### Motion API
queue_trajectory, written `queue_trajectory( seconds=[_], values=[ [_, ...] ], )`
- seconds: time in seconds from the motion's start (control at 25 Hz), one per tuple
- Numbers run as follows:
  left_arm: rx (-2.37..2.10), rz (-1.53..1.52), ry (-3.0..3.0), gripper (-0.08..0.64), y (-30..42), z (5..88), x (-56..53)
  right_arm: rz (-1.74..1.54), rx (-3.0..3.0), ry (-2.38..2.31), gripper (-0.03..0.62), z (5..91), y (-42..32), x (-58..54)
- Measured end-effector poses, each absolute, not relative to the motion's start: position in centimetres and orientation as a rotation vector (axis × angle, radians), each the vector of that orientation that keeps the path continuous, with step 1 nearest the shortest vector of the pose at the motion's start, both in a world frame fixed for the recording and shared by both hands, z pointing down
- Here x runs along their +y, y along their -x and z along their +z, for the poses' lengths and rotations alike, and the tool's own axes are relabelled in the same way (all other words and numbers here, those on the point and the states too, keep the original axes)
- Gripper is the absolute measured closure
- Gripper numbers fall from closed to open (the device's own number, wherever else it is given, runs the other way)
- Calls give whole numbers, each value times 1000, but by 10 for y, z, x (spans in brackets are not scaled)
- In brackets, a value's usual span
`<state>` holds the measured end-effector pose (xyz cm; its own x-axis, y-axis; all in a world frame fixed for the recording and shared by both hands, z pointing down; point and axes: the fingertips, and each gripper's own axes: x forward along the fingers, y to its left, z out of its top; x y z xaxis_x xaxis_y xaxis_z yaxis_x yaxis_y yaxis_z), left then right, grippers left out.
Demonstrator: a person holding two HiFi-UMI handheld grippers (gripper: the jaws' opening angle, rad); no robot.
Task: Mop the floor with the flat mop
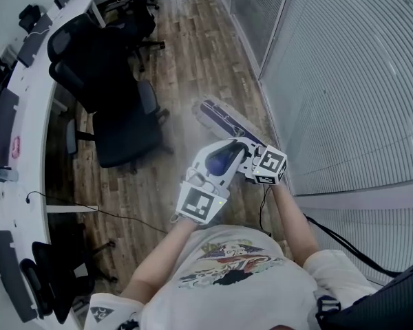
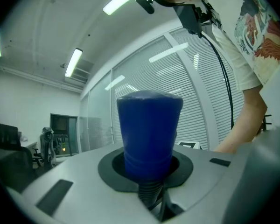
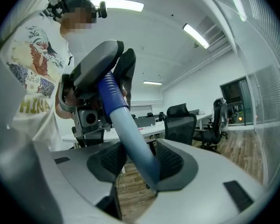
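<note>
– Who holds what?
– The left gripper (image 1: 227,155) has its fingers (image 2: 84,181) clenched on the handle's (image 2: 149,125) blue top. The right gripper (image 1: 249,162) fingers (image 3: 200,171) squeeze the handle lower down.
– Where's the mop (image 1: 221,117)?
– On the floor (image 1: 186,53), just right of the chair (image 1: 117,122). Mid-mopping, I think. Next, push along the bare floor; the wall (image 1: 344,81) right of the chair is close.

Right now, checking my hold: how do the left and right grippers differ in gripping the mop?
The left gripper clamps the dark blue end cap; the right gripper clamps the pale blue shaft below it. The cap stands upright in the left gripper; the shaft slants across the right gripper. Both are shut on the same mop handle.
</note>
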<state>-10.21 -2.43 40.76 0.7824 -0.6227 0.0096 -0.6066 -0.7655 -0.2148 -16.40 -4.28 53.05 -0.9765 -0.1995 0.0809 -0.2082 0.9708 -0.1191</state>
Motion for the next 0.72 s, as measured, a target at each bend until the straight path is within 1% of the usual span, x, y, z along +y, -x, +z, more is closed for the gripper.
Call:
queue_trajectory(
  seconds=[0.36,0.72],
  values=[
    [955,-251,2806,495,48,435,52,246,-3030,-368,397,549,118,27],
    [980,-309,2747,502,-11,457,181,230,-3033,-330,396,567,65,151]
  ],
)
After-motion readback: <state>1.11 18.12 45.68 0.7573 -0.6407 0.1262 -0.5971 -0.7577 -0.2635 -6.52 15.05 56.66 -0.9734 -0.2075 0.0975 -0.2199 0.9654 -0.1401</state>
